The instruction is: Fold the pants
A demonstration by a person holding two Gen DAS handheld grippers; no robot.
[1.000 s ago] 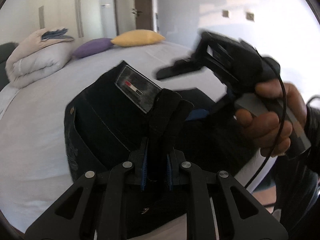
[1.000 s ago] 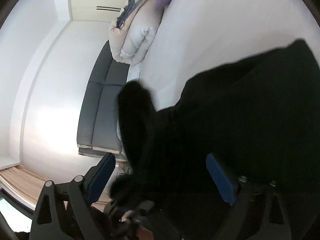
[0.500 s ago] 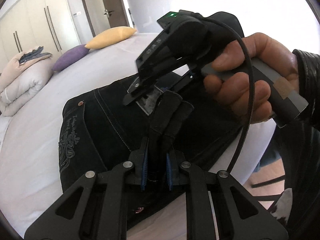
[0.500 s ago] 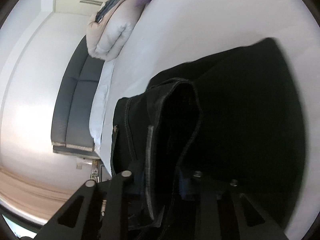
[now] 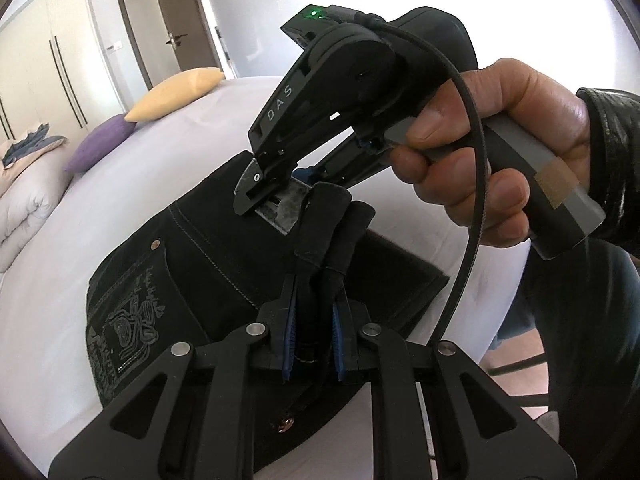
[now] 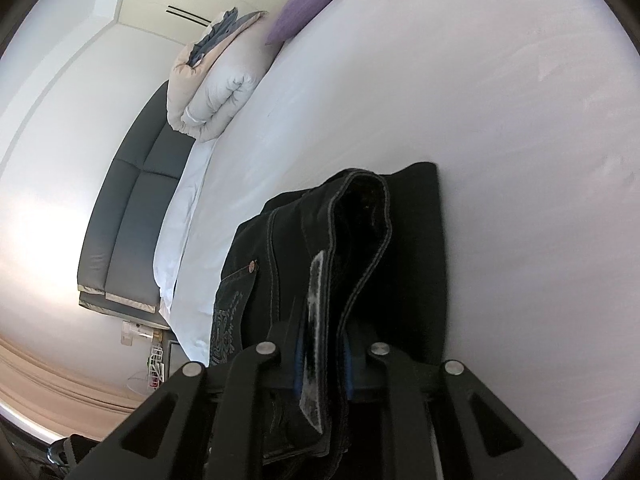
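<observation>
The black jeans (image 5: pixel 208 248) lie folded on the white bed (image 5: pixel 60 280), waistband up, with a printed back pocket at the left. My left gripper (image 5: pixel 314 344) is shut on a belt loop and waistband fold. My right gripper (image 5: pixel 276 196), held in a hand, is shut on the waistband by the grey label. In the right wrist view the right gripper (image 6: pixel 324 364) pinches the waistband of the jeans (image 6: pixel 360 240), label between the blue pads.
A yellow pillow (image 5: pixel 176 92) and a purple pillow (image 5: pixel 100 144) lie at the bed's far end beside a rolled duvet (image 6: pixel 216 92). A dark sofa (image 6: pixel 128 208) stands beyond the bed. The bed edge and floor are at the right.
The right gripper came in from the right, closed on the waistband by the label, and lifted it. The left gripper stayed shut on the waistband.
</observation>
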